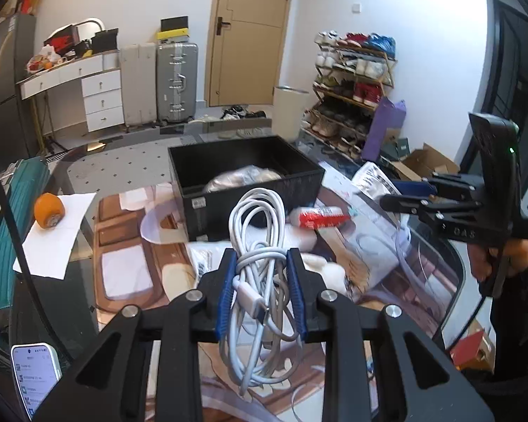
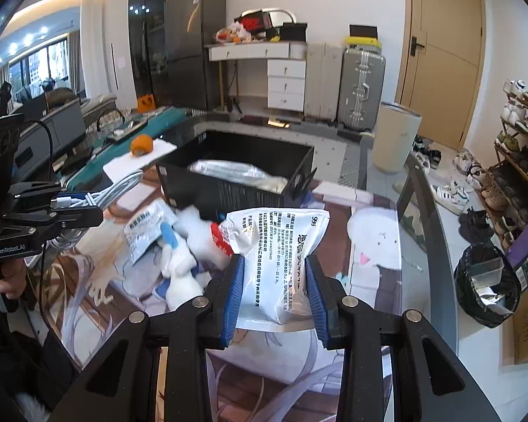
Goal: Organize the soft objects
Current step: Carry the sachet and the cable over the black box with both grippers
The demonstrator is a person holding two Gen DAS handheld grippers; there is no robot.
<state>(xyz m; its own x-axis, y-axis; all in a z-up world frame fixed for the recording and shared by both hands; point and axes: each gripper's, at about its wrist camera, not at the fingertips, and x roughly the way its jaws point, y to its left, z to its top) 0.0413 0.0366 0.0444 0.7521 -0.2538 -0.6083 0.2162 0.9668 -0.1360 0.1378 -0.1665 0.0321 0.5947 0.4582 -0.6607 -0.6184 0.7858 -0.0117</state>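
1. The left gripper [image 1: 261, 283] is clamping a coiled white charging cable [image 1: 258, 246] between its blue pads, holding it above the desk [image 1: 130, 246], whose top is covered by a printed mat.
2. The cable is looking light and floppy: loops are standing above the jaws and sagging below them, with a plug end hanging in the middle. Pinching across the bundled middle, as here, is keeping the coils together; a hold on a single strand would probably let the bundle unravel.
3. The right gripper [image 2: 275, 290] is squeezing a white printed pouch [image 2: 276, 263] by its sides, lifted over the near part of the desk. The pouch is looking thin, crinkly and slick, and is bowing a little under the grip, so it may slide if held loosely.
4. An open black box [image 1: 244, 190] is sitting toward the desk's far edge, ahead of both grippers, with a clear-wrapped soft item already lying inside.
5. Between the box and the grippers, a white plush toy [image 2: 183, 246], a red-and-white packet [image 1: 322, 218] and another small sachet [image 2: 146, 227] are lying in a loose heap.
6. Hard to make out: the box's near wall is hiding most of its floor, the plush is blurred, and the lower cable loops are partly blocked by the gripper's frame. The pouch's contents cannot be told.
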